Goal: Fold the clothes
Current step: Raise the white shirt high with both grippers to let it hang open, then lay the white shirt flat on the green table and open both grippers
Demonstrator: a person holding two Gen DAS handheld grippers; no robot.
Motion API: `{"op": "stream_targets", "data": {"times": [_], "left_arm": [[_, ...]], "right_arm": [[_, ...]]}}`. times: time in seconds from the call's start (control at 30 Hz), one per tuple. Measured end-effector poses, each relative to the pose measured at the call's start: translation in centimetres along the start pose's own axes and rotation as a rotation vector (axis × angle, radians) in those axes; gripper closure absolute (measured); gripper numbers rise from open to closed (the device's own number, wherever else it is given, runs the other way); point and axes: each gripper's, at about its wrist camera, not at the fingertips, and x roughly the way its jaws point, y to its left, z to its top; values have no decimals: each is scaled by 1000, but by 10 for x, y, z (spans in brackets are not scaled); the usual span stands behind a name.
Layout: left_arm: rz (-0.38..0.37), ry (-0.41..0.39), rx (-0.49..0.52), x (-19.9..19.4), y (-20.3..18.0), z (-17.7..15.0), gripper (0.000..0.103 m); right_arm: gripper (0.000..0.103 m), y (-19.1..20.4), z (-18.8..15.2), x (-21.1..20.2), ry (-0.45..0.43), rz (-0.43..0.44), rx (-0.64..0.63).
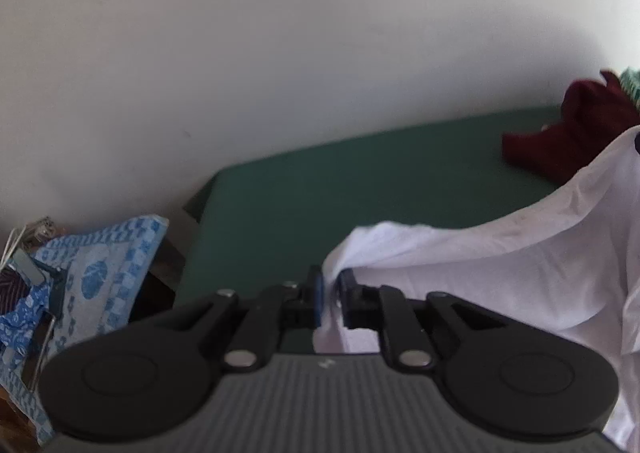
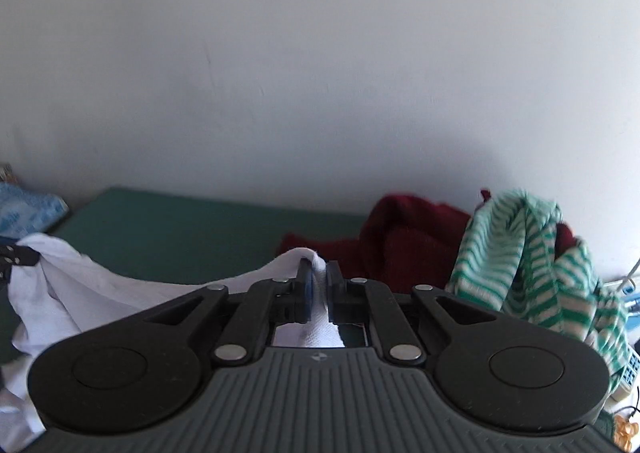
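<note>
A: Which step are we at?

B: Looks like the lift-and-spread stage. The thin white cotton garment (image 1: 500, 265) hangs between both claws, w/ a slack span sagging above the dark green flat bed surface (image 1: 320, 193). No fold made yet, as far as I can judge.

A: Left gripper (image 1: 329, 295)?

B: Jaws narrow, pinched on a bunched edge of the white cloth. The rest runs off to the right of that claw, up toward the other one.

A: And the right gripper (image 2: 319, 289)?

B: Same: jaws close together w/ a wad of the white garment (image 2: 120, 289) squeezed between them. The cloth trails left of it, down toward the left claw.

A: Anything else nearby?

B: A crumpled dark red knit garment (image 2: 404, 237) just ahead and right of the right claw, and a green-and-white striped knit top (image 2: 532, 265) further right. A blue-and-white patterned cloth (image 1: 100, 273) sits well left of the left claw, off the bed.

A: Next move?

B: Prob. pull the claws apart to take out the sag, then lower the garment flat onto bare green ahead, clear of the red heap. Grip must hold at both pinches, since thin fabric could slip.
</note>
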Motion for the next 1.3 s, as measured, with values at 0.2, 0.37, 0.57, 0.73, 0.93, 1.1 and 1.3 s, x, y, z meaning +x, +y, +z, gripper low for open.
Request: {"op": "stream_targets", "data": {"times": [0.2, 0.37, 0.57, 0.73, 0.93, 1.1, 1.3], "left_arm": [[-120, -22, 191, -36, 38, -54, 75], [-140, -88, 290, -125, 80, -146, 32], [-233, -45, 278, -176, 109, -235, 25], [-290, -55, 374, -167, 99, -268, 22], [-332, 0, 413, -156, 72, -273, 32], [-340, 40, 361, -161, 60, -277, 70], [-312, 134, 191, -188, 65, -272, 98]], "right_arm": [[68, -23, -36, -58, 39, 85, 120], [56, -16, -97, -182, 149, 285, 100], [49, 14, -195, -265, 404, 250, 223], [49, 50, -241, -287, 487, 226, 281], [47, 65, -261, -291, 430, 185, 283], [100, 61, -263, -289, 377, 188, 280], [101, 30, -239, -300, 265, 302, 310]]}}
